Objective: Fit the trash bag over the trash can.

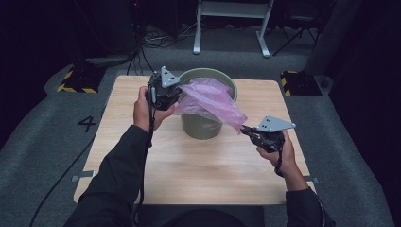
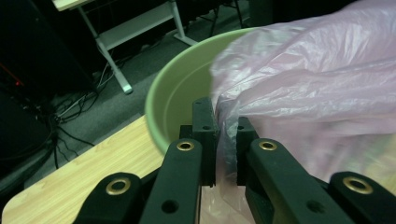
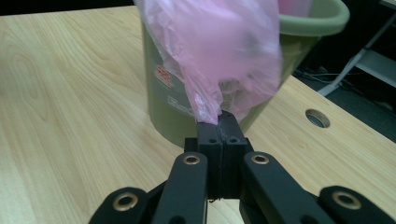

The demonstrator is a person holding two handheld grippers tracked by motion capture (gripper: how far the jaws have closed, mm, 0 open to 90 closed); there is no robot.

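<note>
right claw (image 3: 219, 122) pinching pink bag (image 3: 219, 51), bin's label (image 3: 169, 86)

Thin, crinkly pink plastic bag (image 1: 210, 101) is showing translucent, slightly glossy; the green bin (image 1: 204, 126) is looking like smooth matt plastic; the table (image 1: 189, 170) at six o'clock is showing pale wood grain.

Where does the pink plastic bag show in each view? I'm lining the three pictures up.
High view: the pink plastic bag drapes over the green bin's front rim at centre, stretched between both claws.
Left gripper view: it fills the right side, its edge pinched between the jaws.
Right gripper view: it hangs at top centre, its corner clamped in the jaws.
Shared landmark: the green bin, on the wooden table.
</note>
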